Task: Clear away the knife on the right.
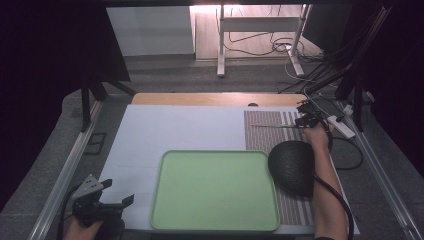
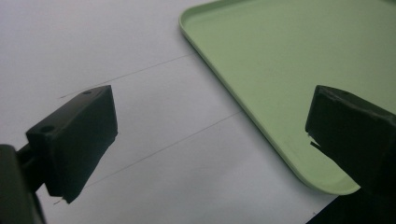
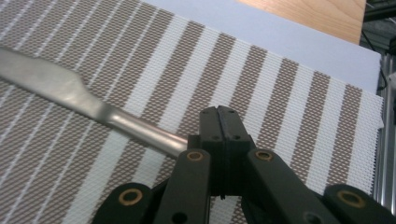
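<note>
Knife (image 3: 70, 93) handle is pinched in the right gripper (image 3: 223, 122), whose two black jaws are pressed tight together on the thin metal end. The knife lies flat on a mat (image 3: 261, 79) with brown and white stripes, and its blade points away from the jaws. From the high view, the right gripper (image 1: 307, 119) is at the far right side of the table, and the knife (image 1: 272, 126) stretches out to its left.

The left gripper (image 1: 116, 194) is near the front left corner, and its jaws are wide apart with nothing between them. They hang over the white sheet (image 2: 140, 116), just beside the edge of a green tray (image 2: 280, 70).

A dark round bowl (image 1: 292, 165) sits upside down on the striped mat, touching the right side of the green tray (image 1: 215, 187). Wood tabletop (image 1: 215, 98) peeks out past the white sheet. Behind the table there are grey floor (image 1: 200, 75), white desk legs (image 1: 220, 45) and loose cables (image 1: 280, 47).
</note>
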`<state>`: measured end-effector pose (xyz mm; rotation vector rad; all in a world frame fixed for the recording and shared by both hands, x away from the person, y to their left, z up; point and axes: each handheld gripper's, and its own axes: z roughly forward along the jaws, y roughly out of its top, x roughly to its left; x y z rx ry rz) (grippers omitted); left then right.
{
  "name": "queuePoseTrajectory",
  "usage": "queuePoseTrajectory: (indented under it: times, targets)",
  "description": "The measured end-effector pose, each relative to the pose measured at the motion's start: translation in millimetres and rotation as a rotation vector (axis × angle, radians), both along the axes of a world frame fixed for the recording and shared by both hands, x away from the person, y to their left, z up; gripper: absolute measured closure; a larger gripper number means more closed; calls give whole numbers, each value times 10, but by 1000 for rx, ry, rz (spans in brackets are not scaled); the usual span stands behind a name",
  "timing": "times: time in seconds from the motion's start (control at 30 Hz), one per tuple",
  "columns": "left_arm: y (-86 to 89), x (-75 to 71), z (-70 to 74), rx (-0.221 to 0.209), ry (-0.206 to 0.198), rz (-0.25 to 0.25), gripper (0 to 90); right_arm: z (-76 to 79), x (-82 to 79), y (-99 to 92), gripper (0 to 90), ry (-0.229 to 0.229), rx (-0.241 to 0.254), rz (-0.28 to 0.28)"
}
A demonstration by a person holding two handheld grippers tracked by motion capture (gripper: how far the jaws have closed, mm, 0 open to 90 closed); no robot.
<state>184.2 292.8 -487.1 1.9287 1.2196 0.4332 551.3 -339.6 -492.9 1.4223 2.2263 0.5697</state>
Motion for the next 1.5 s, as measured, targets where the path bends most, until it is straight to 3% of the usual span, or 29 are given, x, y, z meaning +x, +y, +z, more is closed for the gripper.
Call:
queuePoseTrajectory:
  times: [0.07,0.27,0.47,0.63,0.7,0.8,0.93,0.97,1.03,1.07,1.1,1.13,1.27,1.3,1.43,1.5]
  targets:
    - [-1,0,0,1,0,0,32,-23,18,-41,900,6,0,-24]
    - [-1,-4,0,3,-1,-1,32,-18,-53,-107,900,48,1,-22]
    - [-10,-6,2,7,-4,-4,32,9,-280,-137,900,111,-5,54]
    - [-15,2,2,9,-2,-6,32,30,-384,-143,900,166,20,84]
    - [-16,4,3,10,-3,-7,32,35,-440,-111,900,196,36,119]
    - [-24,9,4,16,-4,-11,32,43,-430,-96,900,207,31,113]
    - [-26,9,4,18,-5,-12,32,89,-411,-105,879,175,46,81]
    - [-26,10,4,17,-4,-11,32,147,-404,-106,778,137,64,64]
    - [-27,9,4,18,-4,-11,32,203,-398,-96,646,113,96,69]
    - [-29,9,4,20,-5,-12,32,220,-391,-82,579,107,105,71]
    - [-29,9,4,20,-5,-12,32,220,-391,-82,579,107,105,71]
    - [-31,10,4,21,-4,-12,32,240,-378,-40,457,97,107,81]
    - [-32,12,4,22,-2,-11,32,212,-328,47,229,112,111,77]
    - [-32,12,4,22,-2,-11,32,212,-328,47,229,112,111,77]
    - [-32,11,3,22,-3,-12,32,130,-245,160,37,116,63,40]
    - [-30,10,3,21,-4,-12,32,109,-221,207,35,106,49,33]
